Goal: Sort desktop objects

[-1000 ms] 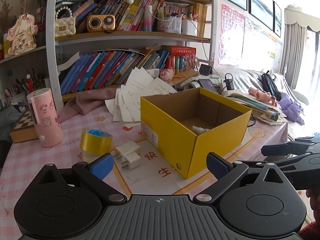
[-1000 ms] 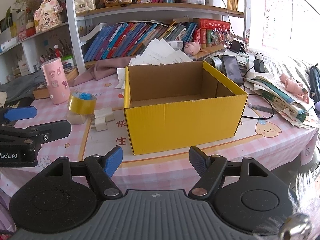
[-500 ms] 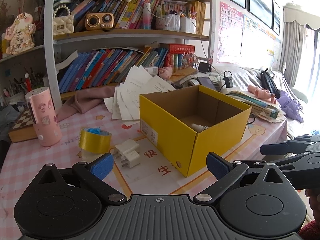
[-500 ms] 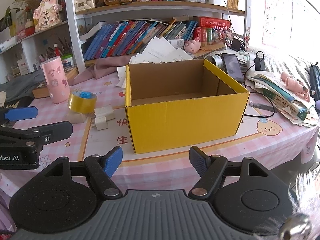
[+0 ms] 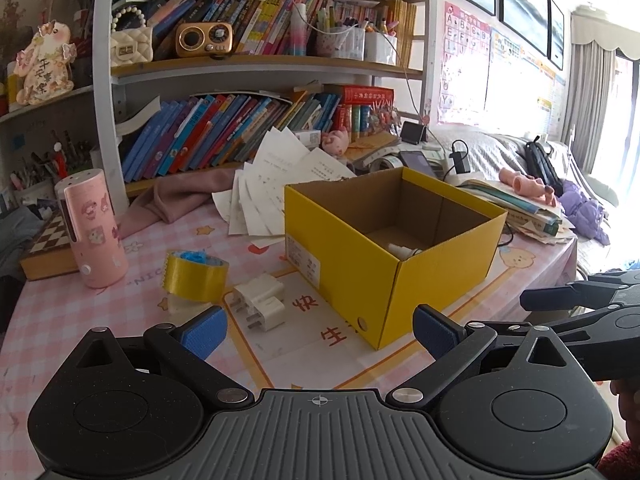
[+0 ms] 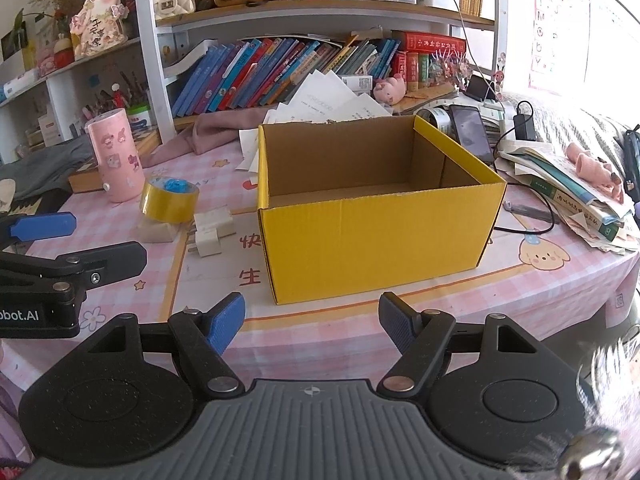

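An open yellow cardboard box (image 5: 360, 264) (image 6: 372, 236) stands on the pink checked desk. A small white item (image 5: 404, 251) lies inside it. Left of the box lie two white plug adapters (image 5: 262, 300) (image 6: 212, 230), a yellow tape roll (image 5: 194, 276) (image 6: 168, 200) and a pink cylinder (image 5: 92, 228) (image 6: 116, 156). My left gripper (image 5: 320, 330) is open and empty, held back from the adapters and the box corner. My right gripper (image 6: 312, 326) is open and empty in front of the box. Each gripper also shows in the other's view.
A bookshelf (image 5: 248, 68) full of books rises behind the desk. Loose papers (image 5: 280, 176) and a pink cloth (image 5: 180, 196) lie behind the box. A stack of books, a phone and cables (image 6: 560, 176) crowd the right side. A chessboard box (image 5: 44, 248) lies far left.
Both views have shifted slightly, with the box and items appearing a little nearer. Both grippers stay open and empty.
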### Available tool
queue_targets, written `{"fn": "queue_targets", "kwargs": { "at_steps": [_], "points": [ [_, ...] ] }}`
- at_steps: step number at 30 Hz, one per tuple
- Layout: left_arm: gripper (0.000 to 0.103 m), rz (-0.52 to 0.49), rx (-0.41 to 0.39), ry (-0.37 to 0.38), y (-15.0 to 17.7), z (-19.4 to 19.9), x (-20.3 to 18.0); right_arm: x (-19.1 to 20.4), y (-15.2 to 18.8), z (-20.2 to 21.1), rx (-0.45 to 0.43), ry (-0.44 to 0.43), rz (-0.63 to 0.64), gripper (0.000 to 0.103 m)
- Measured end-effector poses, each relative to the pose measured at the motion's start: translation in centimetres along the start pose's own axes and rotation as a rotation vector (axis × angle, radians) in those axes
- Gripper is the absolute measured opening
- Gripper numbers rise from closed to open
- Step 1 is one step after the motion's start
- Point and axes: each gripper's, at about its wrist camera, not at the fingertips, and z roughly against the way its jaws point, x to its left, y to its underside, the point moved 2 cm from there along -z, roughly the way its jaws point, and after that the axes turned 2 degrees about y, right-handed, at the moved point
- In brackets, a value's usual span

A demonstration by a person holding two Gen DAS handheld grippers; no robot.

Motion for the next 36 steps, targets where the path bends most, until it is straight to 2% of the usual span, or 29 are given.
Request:
{"fn": "queue_targets", "kwargs": {
  "at_steps": [36],
  "points": [
    [0.101,0.025,-0.011,-0.016,-0.24,0.35,0.10,0.09,0.42,0.10,0.012,-0.009,0.018,0.075]
  ]
}}
